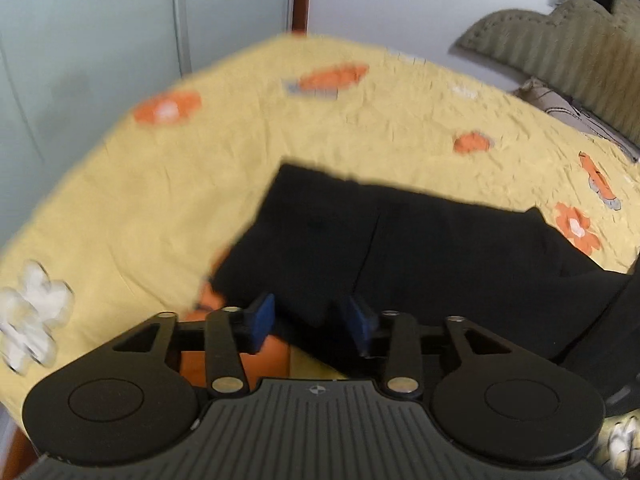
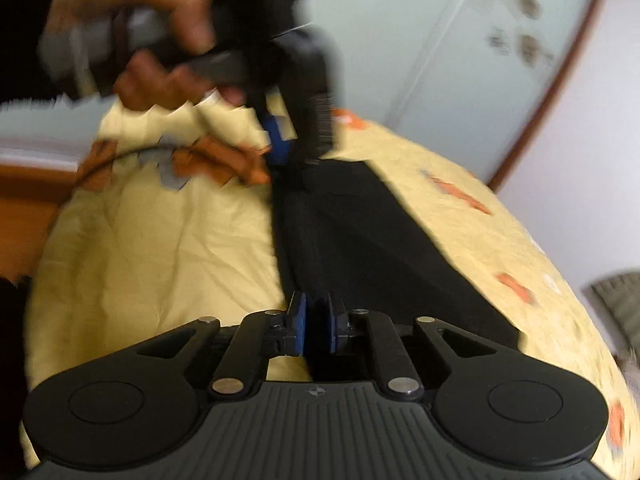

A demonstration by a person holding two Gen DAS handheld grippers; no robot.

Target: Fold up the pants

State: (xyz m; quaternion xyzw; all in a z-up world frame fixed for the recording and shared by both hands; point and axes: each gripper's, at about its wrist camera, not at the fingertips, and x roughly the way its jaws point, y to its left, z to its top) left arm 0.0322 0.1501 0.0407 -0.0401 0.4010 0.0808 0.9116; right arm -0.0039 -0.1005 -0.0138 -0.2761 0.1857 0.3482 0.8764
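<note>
The black pants [image 1: 400,248] lie folded on a yellow flowered bedspread [image 1: 160,200]. My left gripper [image 1: 310,318] is open, its blue pads either side of the pants' near edge without pinching it. In the right wrist view the pants [image 2: 360,248] stretch away as a long dark strip. My right gripper [image 2: 317,326] has its blue pads nearly together on the pants' near edge. The left gripper also shows in the right wrist view [image 2: 288,152] at the pants' far end, held by a hand [image 2: 160,40]. Both views are blurred.
The bedspread [image 2: 160,248] covers the whole bed. An olive ribbed cushion [image 1: 560,40] and a pillow [image 1: 560,104] lie at the far right. Pale cabinet doors [image 1: 120,40] stand behind the bed. A wooden edge [image 2: 24,208] shows at the left.
</note>
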